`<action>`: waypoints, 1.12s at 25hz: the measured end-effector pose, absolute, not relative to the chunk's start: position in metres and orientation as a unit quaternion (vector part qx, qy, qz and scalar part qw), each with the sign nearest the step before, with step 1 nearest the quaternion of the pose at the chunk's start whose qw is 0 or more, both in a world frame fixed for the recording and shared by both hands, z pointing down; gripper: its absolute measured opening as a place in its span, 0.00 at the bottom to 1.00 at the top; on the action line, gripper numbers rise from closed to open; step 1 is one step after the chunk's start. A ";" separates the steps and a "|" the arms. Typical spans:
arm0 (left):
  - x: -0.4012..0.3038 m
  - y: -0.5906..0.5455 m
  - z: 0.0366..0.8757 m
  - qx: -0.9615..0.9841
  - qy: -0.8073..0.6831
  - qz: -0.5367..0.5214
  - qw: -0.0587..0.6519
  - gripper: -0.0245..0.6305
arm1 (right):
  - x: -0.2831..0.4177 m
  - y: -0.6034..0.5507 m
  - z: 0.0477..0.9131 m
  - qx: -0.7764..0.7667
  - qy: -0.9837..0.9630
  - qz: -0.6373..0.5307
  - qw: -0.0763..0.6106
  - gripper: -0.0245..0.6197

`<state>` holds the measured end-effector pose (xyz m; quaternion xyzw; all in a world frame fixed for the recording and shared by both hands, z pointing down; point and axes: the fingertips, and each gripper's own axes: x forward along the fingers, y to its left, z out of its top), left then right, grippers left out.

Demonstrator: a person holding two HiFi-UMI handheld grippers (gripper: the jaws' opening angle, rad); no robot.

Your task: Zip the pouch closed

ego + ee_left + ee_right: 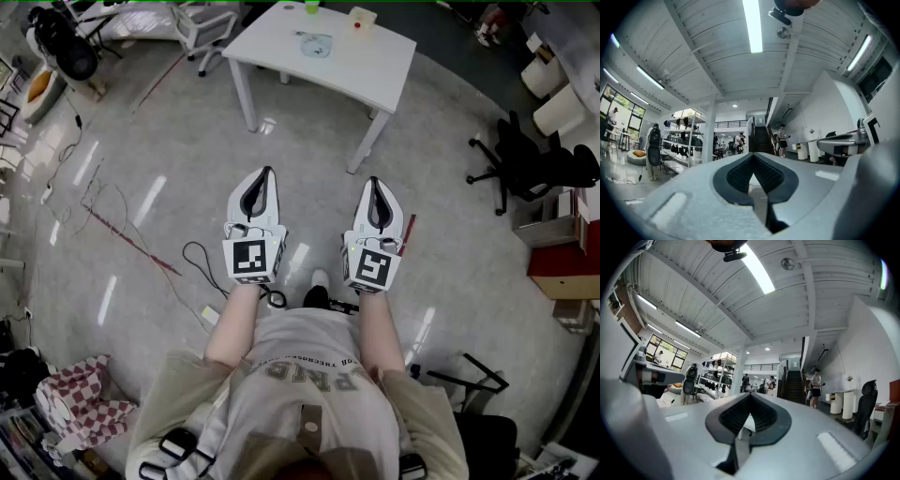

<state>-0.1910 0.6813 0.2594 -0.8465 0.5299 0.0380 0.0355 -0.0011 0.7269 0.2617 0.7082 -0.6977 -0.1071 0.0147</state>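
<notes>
The pouch (315, 43), a small pale blue-grey thing, lies flat on the white table (375, 70) at the top of the head view. Both grippers are held side by side over the bare floor, well short of the table and pointing toward it. My left gripper (265, 174) is shut with nothing in it, and so is my right gripper (375, 184). In the left gripper view the dark pads (740, 176) meet at the tip. The right gripper view shows its pads (761, 416) closed the same way. Neither gripper view shows the pouch.
A green cup (311, 7) and a tan box (362, 17) stand on the table's far side. A black office chair (534, 164), white bins (555, 94) and a red cabinet (567, 267) line the right. Cables (112, 220) trail over the floor at left.
</notes>
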 end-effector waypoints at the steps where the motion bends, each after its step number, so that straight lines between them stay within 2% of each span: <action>1: -0.190 0.680 0.259 -0.847 0.530 0.040 0.038 0.05 | 0.000 0.726 0.261 0.708 -0.697 -0.110 0.014 0.04; 21: -0.161 0.665 0.263 -0.845 0.533 0.031 0.038 0.05 | 0.027 0.710 0.268 0.701 -0.706 -0.098 0.013 0.04; 27: -0.142 0.647 0.267 -0.835 0.550 0.021 0.019 0.06 | 0.050 0.695 0.263 0.679 -0.729 -0.075 -0.037 0.04; 28: -0.139 0.644 0.267 -0.834 0.551 0.019 0.015 0.15 | 0.051 0.692 0.263 0.674 -0.735 -0.072 -0.039 0.05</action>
